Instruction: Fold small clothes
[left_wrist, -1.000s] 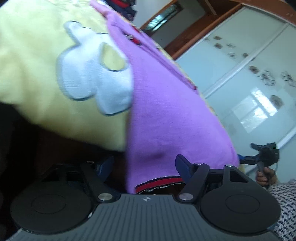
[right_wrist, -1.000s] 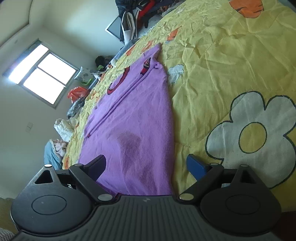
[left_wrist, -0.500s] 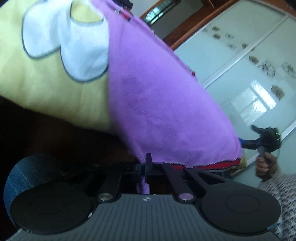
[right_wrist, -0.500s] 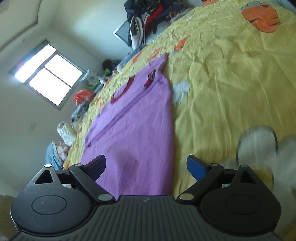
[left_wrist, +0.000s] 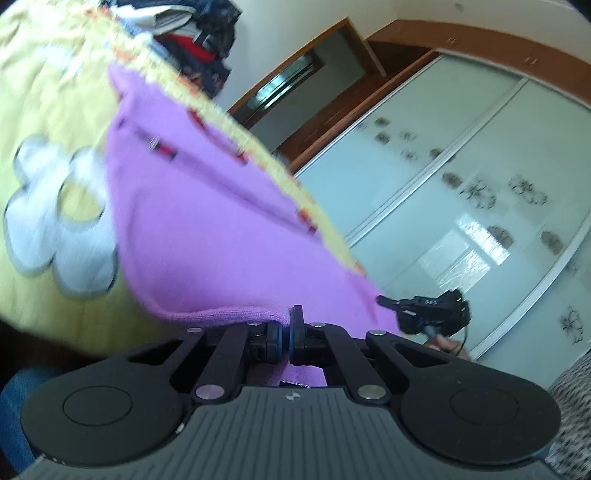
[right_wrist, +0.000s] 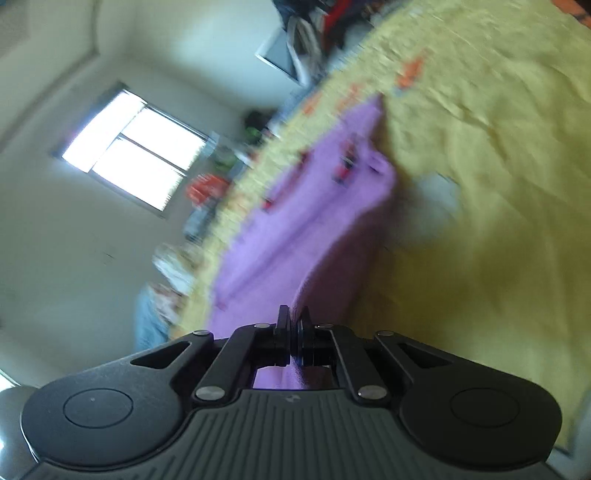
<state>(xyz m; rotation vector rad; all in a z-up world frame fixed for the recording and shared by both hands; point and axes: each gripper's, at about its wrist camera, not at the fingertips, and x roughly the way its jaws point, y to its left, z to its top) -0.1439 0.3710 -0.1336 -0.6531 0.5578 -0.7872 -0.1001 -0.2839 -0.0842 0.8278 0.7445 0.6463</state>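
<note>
Both wrist views low, sharing purple garment (left_wrist: 207, 236).

We see our left gripper (left_wrist: 287, 334) at the bottom middle of the frame. Its two fingers (left_wrist: 274, 341) are pressed together on the near edge of a purple shirt (left_wrist: 207, 236). The shirt lies across the middle on a yellow bed cover (left_wrist: 48, 88) with a white flower (left_wrist: 48, 229) at the left. At the right, our other gripper (left_wrist: 430, 308) shows small in front of big white closet doors (left_wrist: 480, 177). A pile of clothes (left_wrist: 192, 29) sits at the top.
</note>
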